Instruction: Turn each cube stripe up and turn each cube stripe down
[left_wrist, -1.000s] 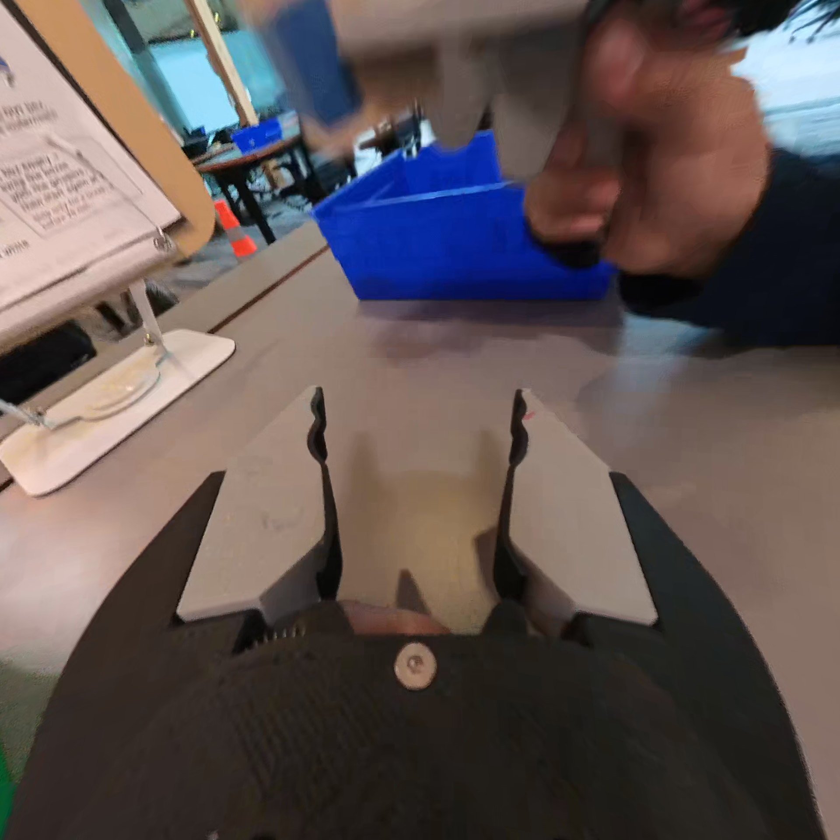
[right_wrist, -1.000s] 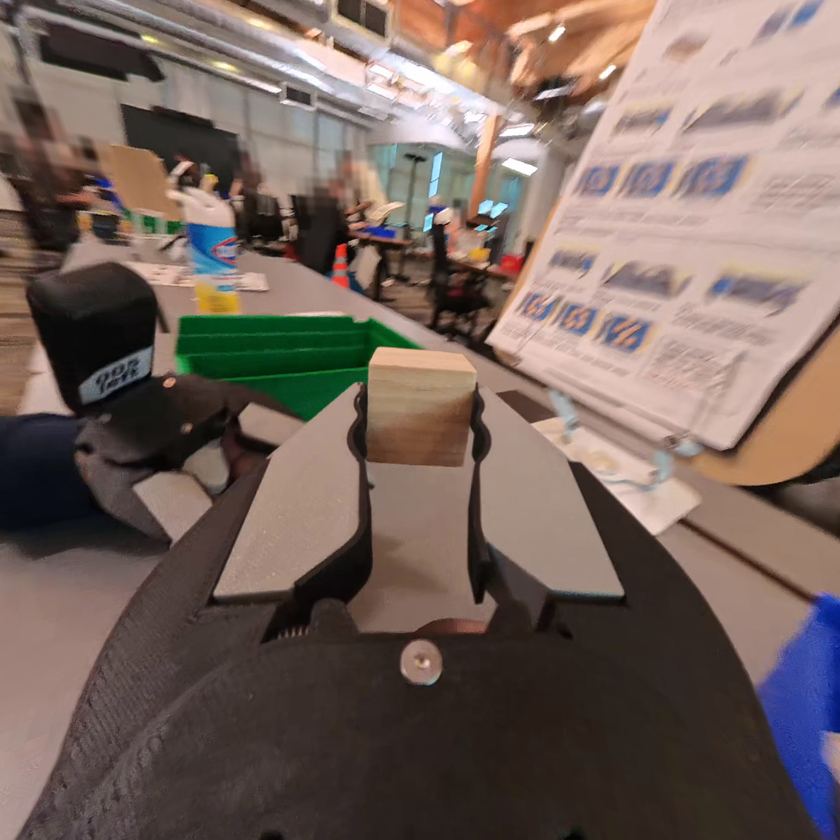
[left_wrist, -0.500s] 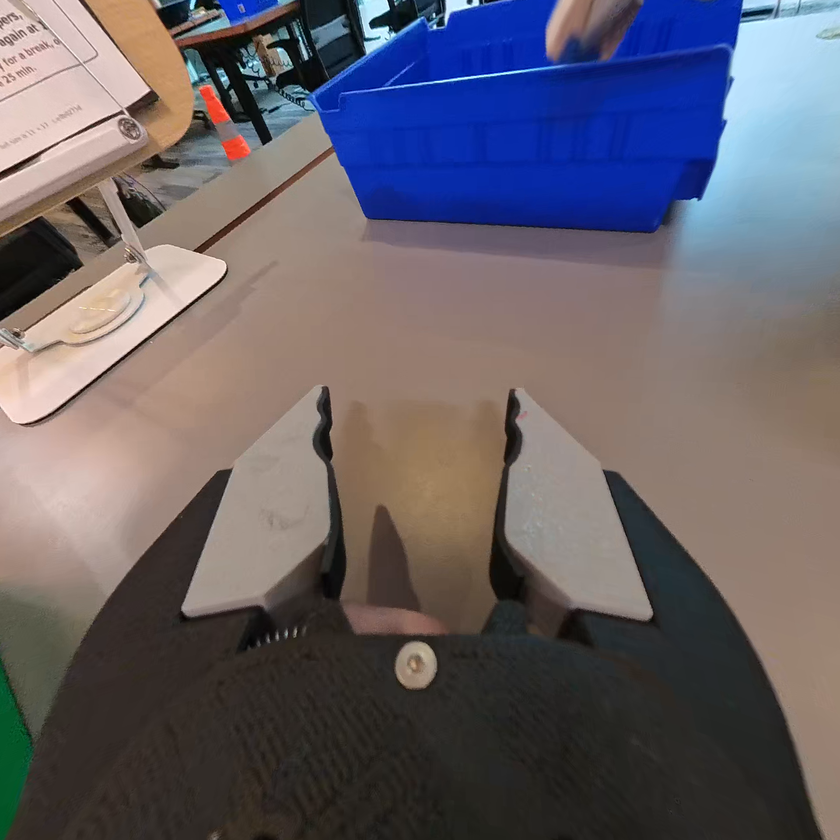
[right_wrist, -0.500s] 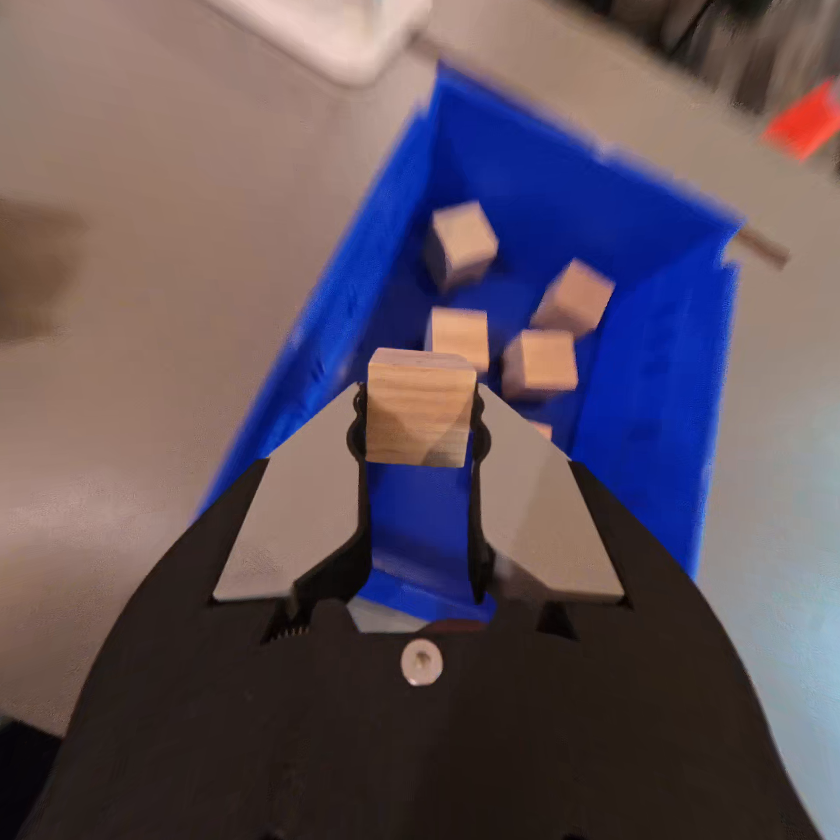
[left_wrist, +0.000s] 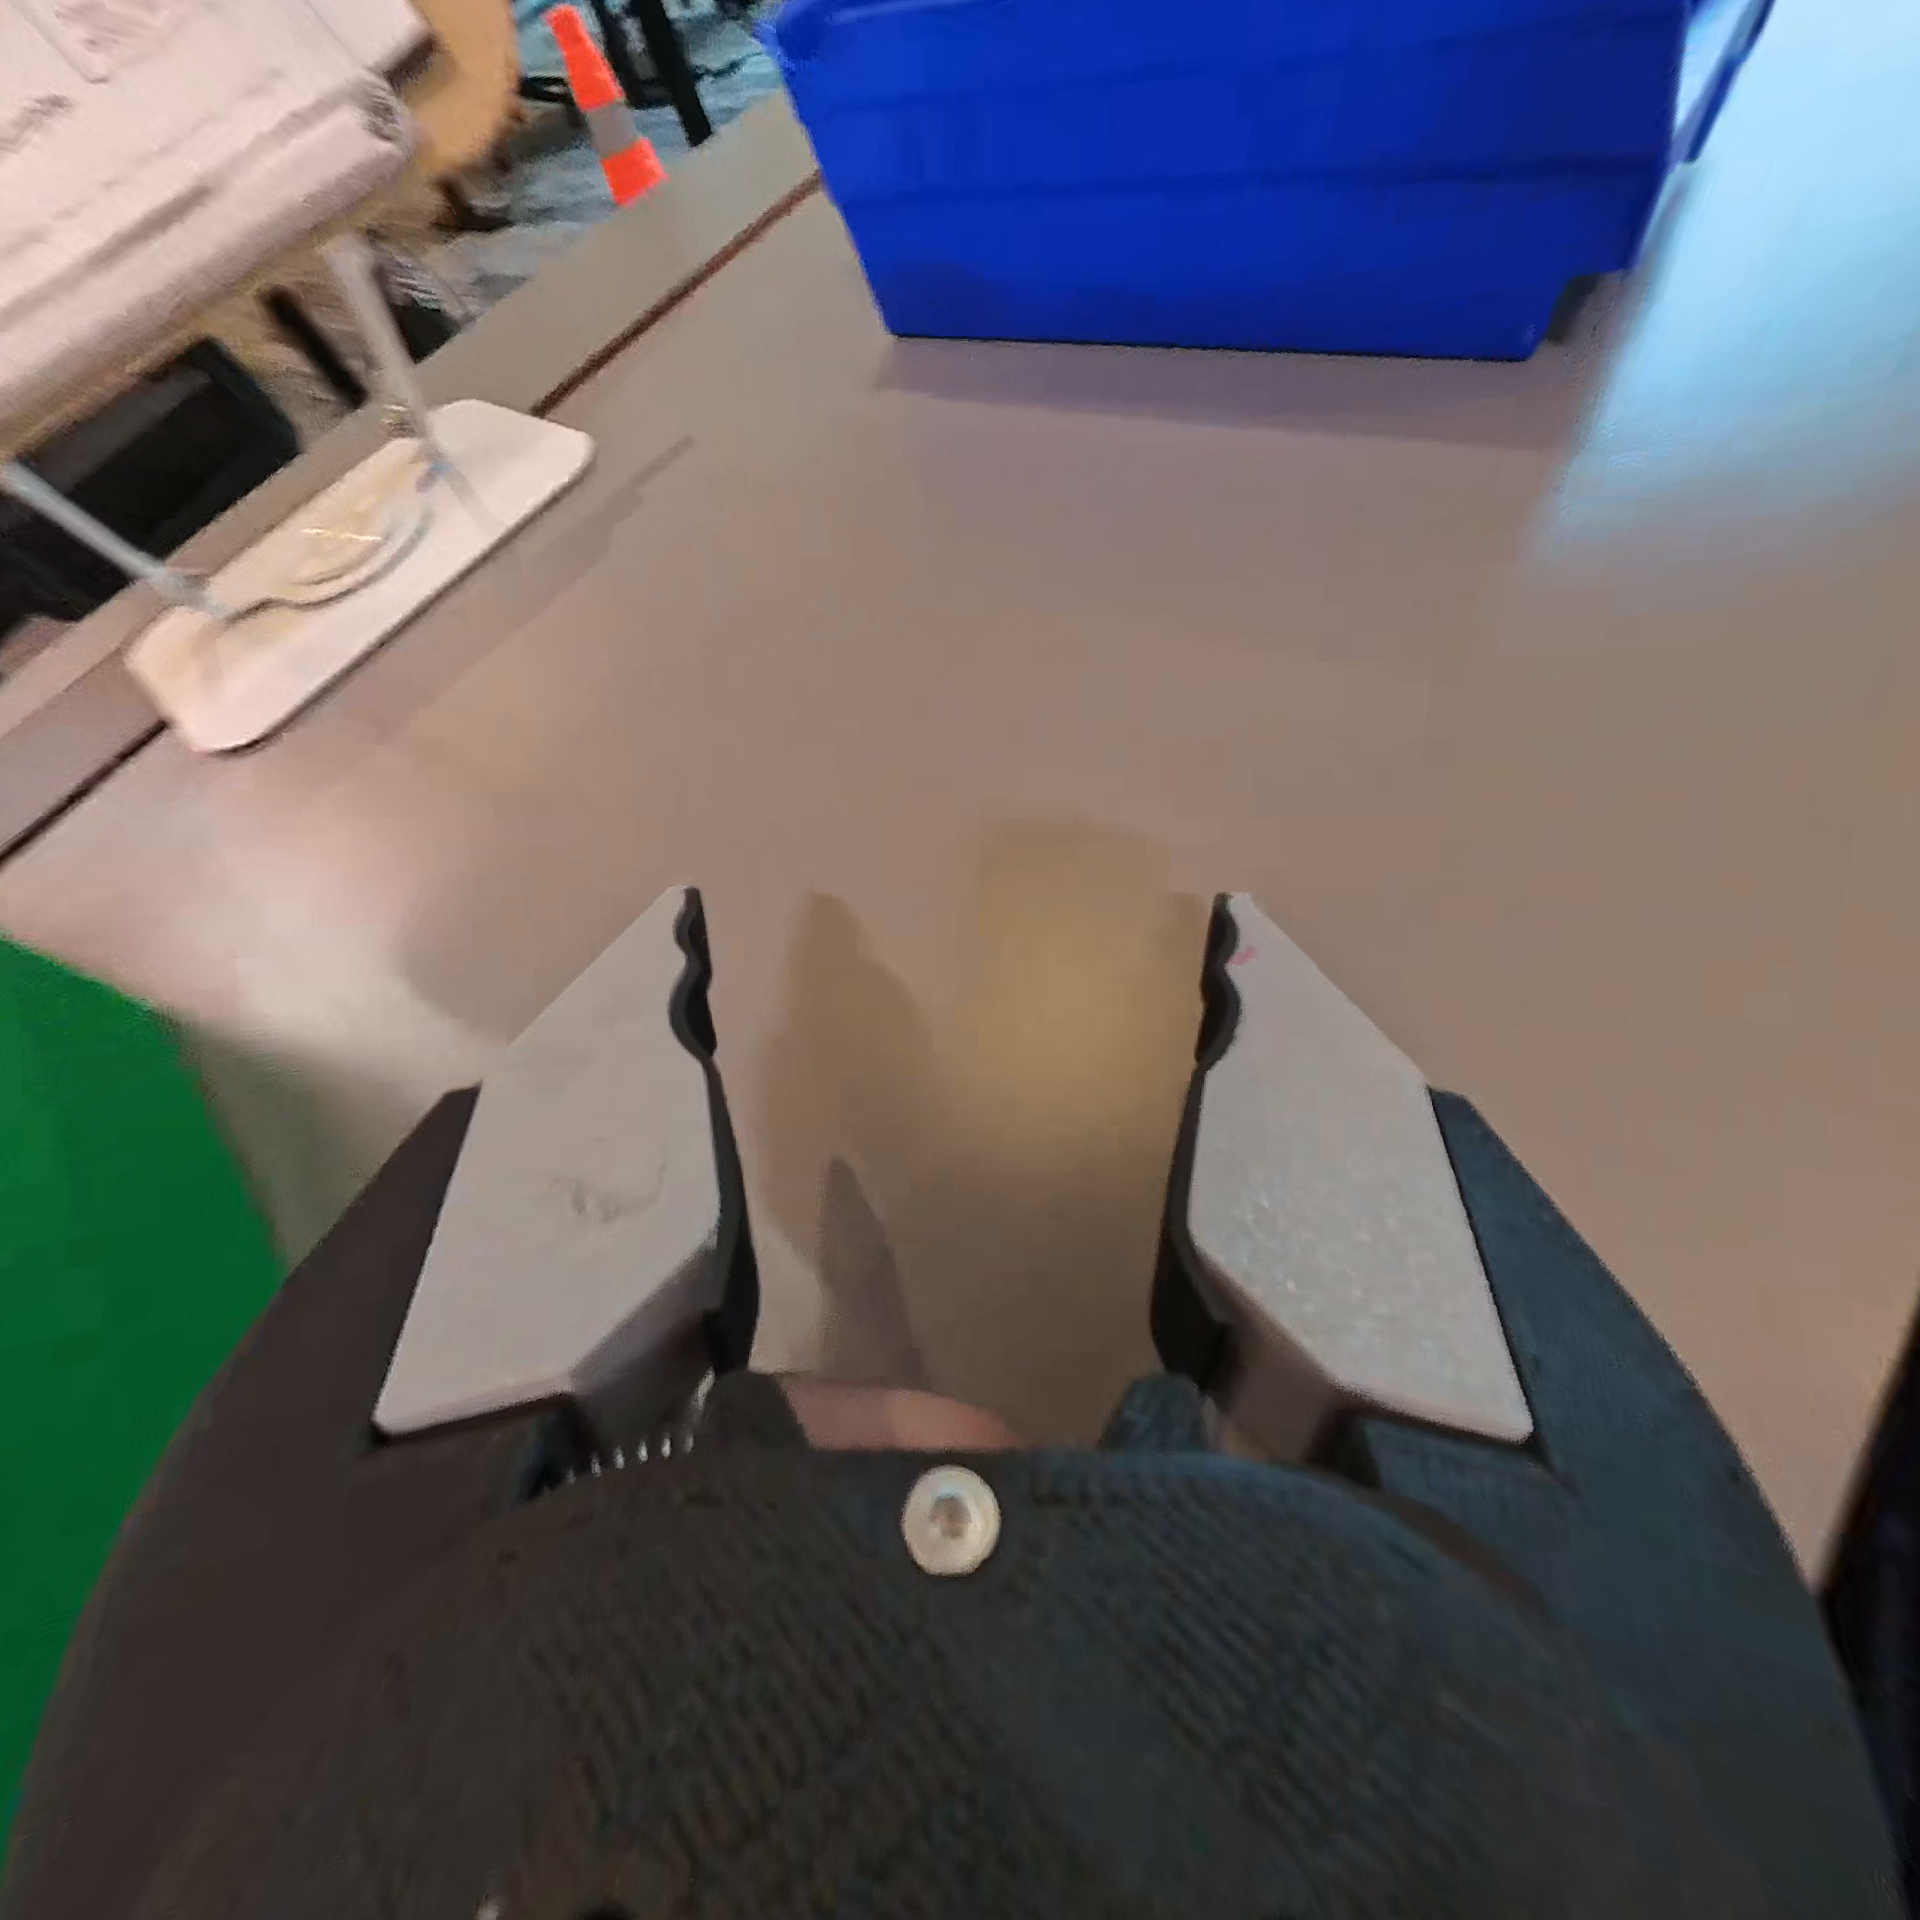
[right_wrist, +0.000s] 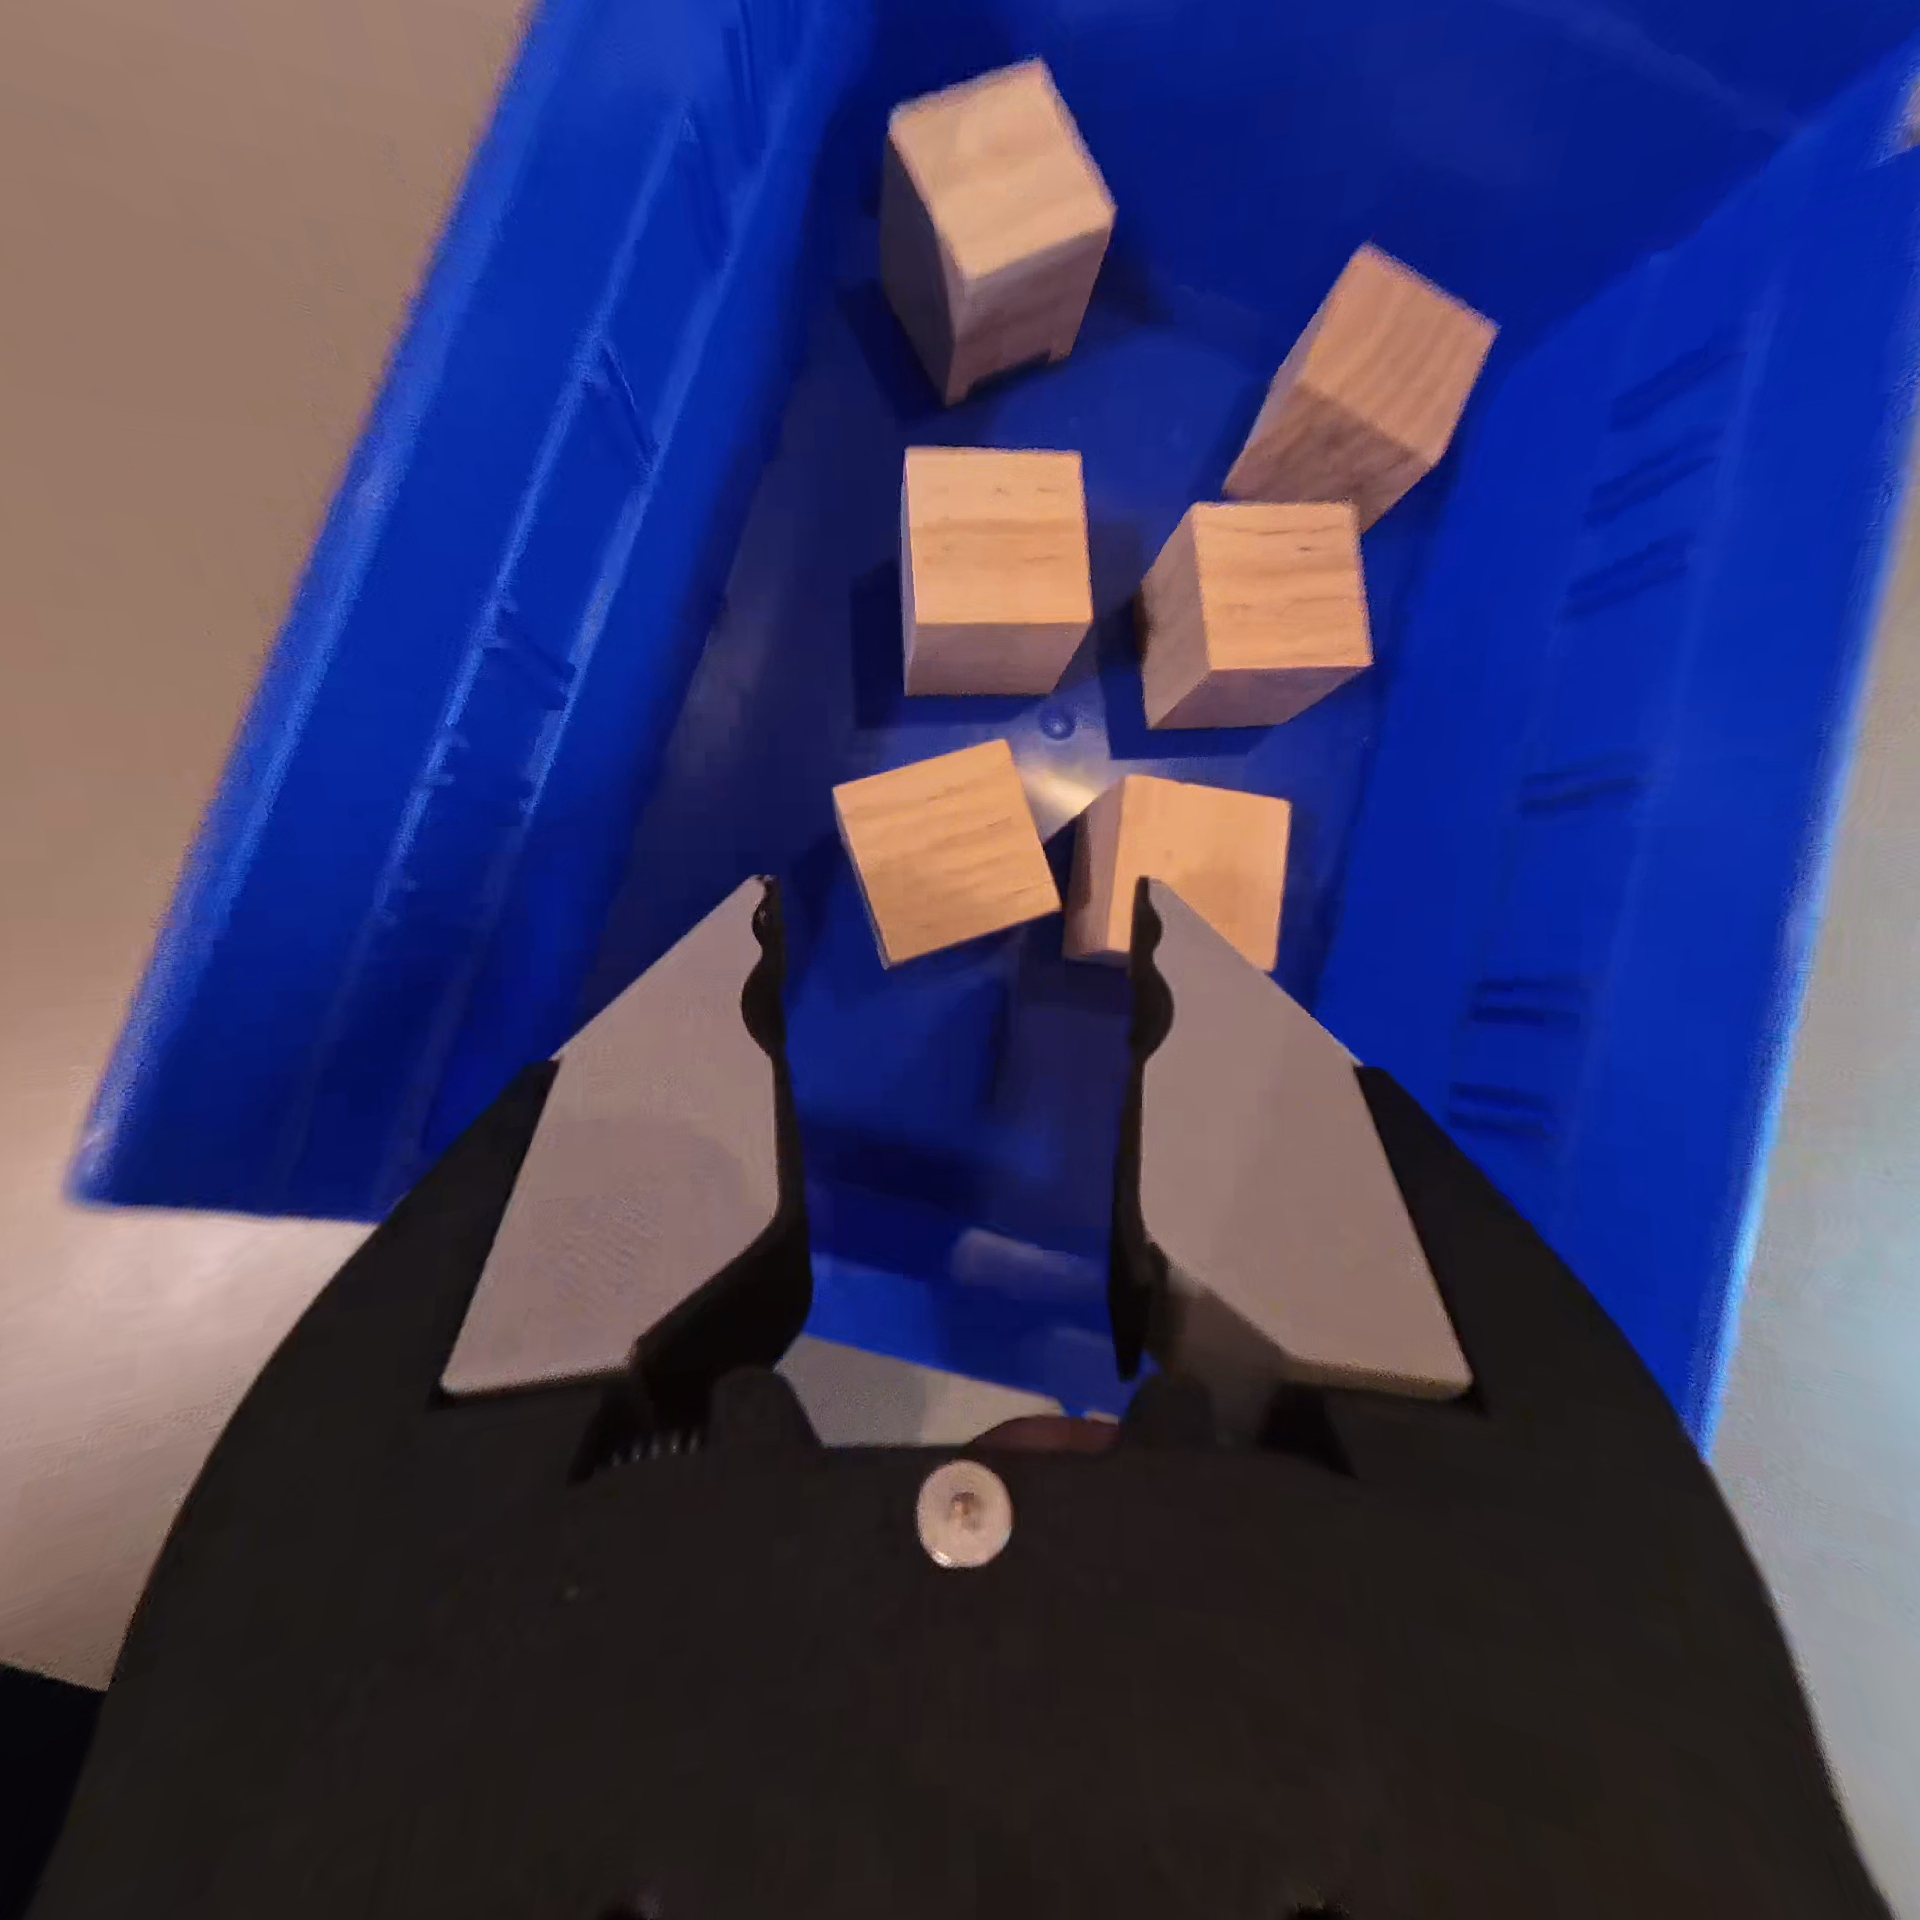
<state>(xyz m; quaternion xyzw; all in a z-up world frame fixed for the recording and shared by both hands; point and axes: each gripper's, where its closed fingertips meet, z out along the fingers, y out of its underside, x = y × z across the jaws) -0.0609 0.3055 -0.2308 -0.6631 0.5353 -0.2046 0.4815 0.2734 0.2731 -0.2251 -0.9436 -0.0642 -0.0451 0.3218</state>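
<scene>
Cubes of pale wood, six in all, lie loose on the floor of the blue bin (right_wrist: 582, 582), which stands on the grey table (right_wrist: 208, 312). One cube (right_wrist: 992, 213) sits farthest from the camera, another (right_wrist: 1361, 384) leans tilted near the bin's right wall, two (right_wrist: 995, 569) (right_wrist: 1252, 613) sit side by side in the middle, apart from each other, and the two nearest (right_wrist: 943, 850) (right_wrist: 1195, 852) lie just ahead of the fingertips. No stripe shows on any face that can be seen. The right hand-held gripper (right_wrist: 951, 899) hangs above the near end of the bin, pointing down into it, its jaws parted with nothing between them; its right finger covers a lower corner of one near cube. The left hand-held gripper (left_wrist: 954, 920) is low over the bare table (left_wrist: 1039, 623), jaws wide apart and holding nothing. From that side the bin (left_wrist: 1226, 177) appears ahead across the table, seen by its outer wall only. To the left stands a white stand base (left_wrist: 364, 582) with a paper sheet (left_wrist: 177, 135) above it, a green blurred shape (left_wrist: 94, 1195) fills the lower left edge, and an orange cone (left_wrist: 608, 120) shows beyond the table.
</scene>
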